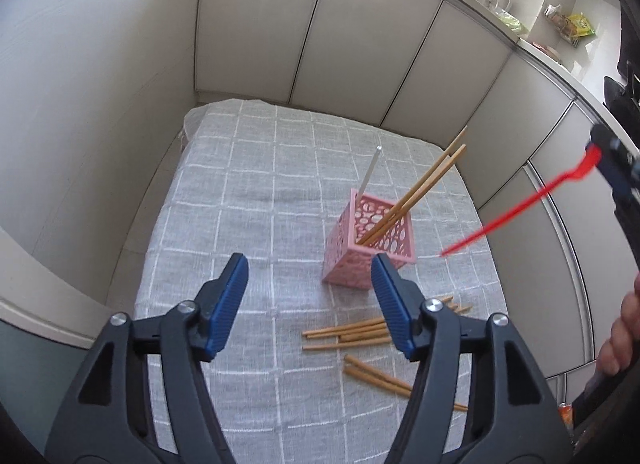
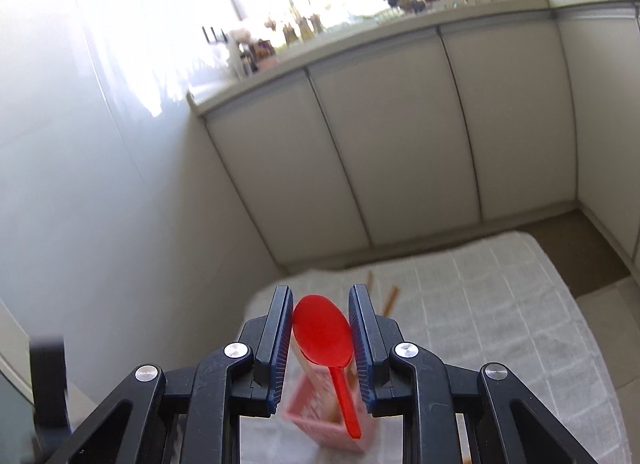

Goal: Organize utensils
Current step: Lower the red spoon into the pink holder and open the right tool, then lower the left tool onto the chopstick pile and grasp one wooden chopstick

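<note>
Left gripper [image 1: 310,304] angled down over the tabletop [image 1: 240,224], jaws apart, empty. Pink holder [image 1: 370,248] held chopsticks [image 1: 416,192]; more chopsticks [image 1: 352,334] lay loose. Right gripper [image 2: 322,330] raised above the holder, clamped on red spoon [image 2: 322,332].

So the surface here is a low table [image 1: 224,404] fully covered by a grey cloth [image 1: 248,192] with a thin white grid pattern, a bit rumpled at the far left corner. Standing on the cloth toward the right side is a pink square holder [image 1: 352,264] with oval cutouts in its walls. Nearer the camera, loose wooden chopsticks [image 1: 348,334] lie flat on the cloth in a small messy bunch just beside the holder, and a couple more chopsticks [image 1: 376,378] lie at an angle a little closer in. The left half of the cloth has nothing else lying on it
</note>
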The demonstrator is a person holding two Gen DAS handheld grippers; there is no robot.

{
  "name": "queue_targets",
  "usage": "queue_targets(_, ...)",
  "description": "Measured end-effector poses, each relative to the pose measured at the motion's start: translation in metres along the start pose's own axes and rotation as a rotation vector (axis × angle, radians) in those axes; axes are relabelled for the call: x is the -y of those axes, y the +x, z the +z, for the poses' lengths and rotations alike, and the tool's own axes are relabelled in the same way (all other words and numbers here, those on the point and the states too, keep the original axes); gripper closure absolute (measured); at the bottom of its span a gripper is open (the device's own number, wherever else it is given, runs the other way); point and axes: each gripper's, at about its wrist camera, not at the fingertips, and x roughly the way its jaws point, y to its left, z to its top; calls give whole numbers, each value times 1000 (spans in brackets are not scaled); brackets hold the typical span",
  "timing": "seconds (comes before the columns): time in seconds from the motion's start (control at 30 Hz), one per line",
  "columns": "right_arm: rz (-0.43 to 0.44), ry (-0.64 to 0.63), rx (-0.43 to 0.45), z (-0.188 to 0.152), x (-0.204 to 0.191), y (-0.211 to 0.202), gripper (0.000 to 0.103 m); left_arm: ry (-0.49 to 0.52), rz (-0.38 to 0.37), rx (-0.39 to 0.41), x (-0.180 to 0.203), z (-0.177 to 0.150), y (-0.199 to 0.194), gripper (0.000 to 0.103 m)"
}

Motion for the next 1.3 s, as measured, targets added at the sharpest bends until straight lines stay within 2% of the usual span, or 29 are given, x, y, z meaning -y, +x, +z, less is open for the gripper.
queue_targets(0.1,-7,-16,22,1,-12,11,77,-43,-12,-40,-10,-16,-3,38)
queue_targets(0.27,-60,-4,-16,-25,-10,47,77,-113,-43,-68,-20,-39,-9,38)
queue_targets(0.43,-92,91,-47,-47,10,72,77,-88,-9,-55,-19,-46,-6,38)
queue_targets(0.6,-115,104,-90,-57,14,89,77,-70,-17,-53,-13,-47,-2,38)
queue_targets(0.7,-129,107,-109,-61,15,94,76,-38,6,-42,-9,-46,1,38)
queue_targets(0.8,-143,108,-134,-63,16,97,74,-47,15,-54,-12,-47,6,38)
queue_targets(0.83,-145,110,-142,-63,16,96,73,-52,16,-61,-12,-48,8,38)
queue_targets(0.9,-142,119,-145,-61,17,91,57,-51,21,-70,-13,-49,10,38)
queue_targets(0.97,-132,120,-144,-55,17,81,52,-40,23,-76,-11,-49,11,38)
queue_targets(1.1,-148,73,-174,-49,14,59,51,-36,13,-100,-9,-51,13,38)
queue_targets(1.3,-185,61,-236,-56,26,18,43,-26,5,-145,-2,-60,14,38)
